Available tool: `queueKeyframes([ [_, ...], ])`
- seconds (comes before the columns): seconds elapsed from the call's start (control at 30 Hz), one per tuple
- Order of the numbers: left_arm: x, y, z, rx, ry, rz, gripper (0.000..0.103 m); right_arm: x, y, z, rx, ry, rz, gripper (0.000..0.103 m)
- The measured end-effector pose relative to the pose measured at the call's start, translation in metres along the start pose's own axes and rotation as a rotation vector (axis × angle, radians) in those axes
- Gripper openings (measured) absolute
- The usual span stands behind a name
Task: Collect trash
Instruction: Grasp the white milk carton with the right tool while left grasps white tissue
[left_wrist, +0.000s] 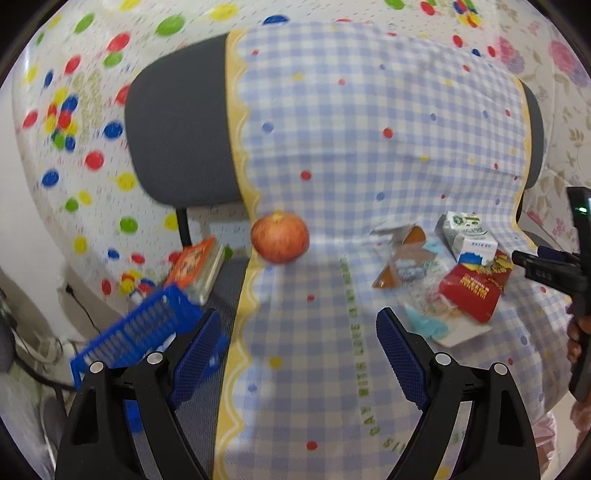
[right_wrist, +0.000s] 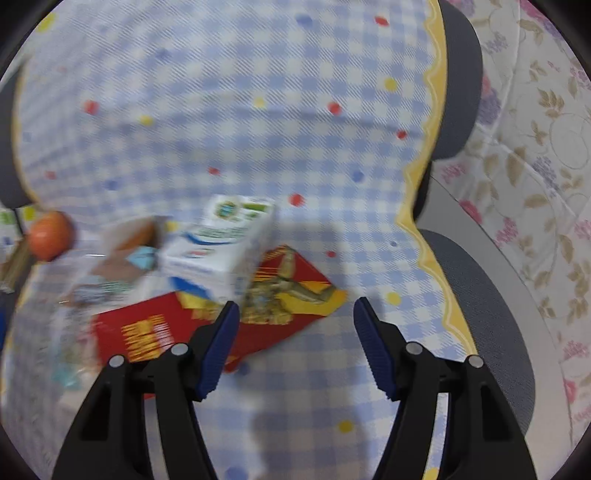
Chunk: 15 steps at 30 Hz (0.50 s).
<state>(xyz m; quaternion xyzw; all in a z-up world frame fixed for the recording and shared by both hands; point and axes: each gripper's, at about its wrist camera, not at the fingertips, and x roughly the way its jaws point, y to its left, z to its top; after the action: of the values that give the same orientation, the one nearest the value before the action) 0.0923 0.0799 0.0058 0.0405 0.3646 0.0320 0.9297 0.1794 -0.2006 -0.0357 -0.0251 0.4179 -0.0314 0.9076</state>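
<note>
Right claw, released and empty, should come squarely over the white milk carton lying on the red packet near the chair seat's right edge, pads straddling its sides before clenching.

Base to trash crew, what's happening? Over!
Left gripper open, empty. Right gripper open, empty, near red packet. Carton on the packet. Apple beside it.
</note>
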Motion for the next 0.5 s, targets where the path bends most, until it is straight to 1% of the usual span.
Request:
queueKeyframes([
  [0.17,0.003,-0.014,0.04,0.065,-0.065,0.003,0.085,-0.035,0.006,-0.004,-0.023,-0.086,0.108,0.064],
  [0.27,0.021,-0.028,0.061,0.103,-0.068,-0.018,0.085,-0.049,0.006,-0.003,-0.024,-0.132,0.145,0.064],
  [0.3,0.027,-0.032,0.064,0.107,-0.062,-0.032,0.085,-0.051,0.005,-0.003,-0.021,-0.145,0.164,0.056],
  [0.33,0.035,-0.039,0.068,0.113,-0.055,-0.06,0.085,-0.053,0.005,-0.002,-0.021,-0.151,0.173,0.04],
  [0.37,0.045,-0.048,0.07,0.124,-0.047,-0.087,0.084,-0.052,0.007,-0.001,-0.026,-0.155,0.178,0.034],
  [0.4,0.052,-0.055,0.07,0.133,-0.041,-0.1,0.083,-0.05,0.007,0.0,-0.028,-0.156,0.186,0.025],
  [0.43,0.063,-0.066,0.07,0.152,-0.033,-0.121,0.077,-0.046,0.008,0.001,-0.032,-0.149,0.199,0.021],
  [0.47,0.073,-0.075,0.068,0.168,-0.023,-0.143,0.07,-0.042,0.008,0.002,-0.035,-0.143,0.206,0.021],
  [0.5,0.081,-0.081,0.066,0.178,-0.016,-0.16,0.066,-0.04,0.009,0.001,-0.035,-0.142,0.207,0.021],
])
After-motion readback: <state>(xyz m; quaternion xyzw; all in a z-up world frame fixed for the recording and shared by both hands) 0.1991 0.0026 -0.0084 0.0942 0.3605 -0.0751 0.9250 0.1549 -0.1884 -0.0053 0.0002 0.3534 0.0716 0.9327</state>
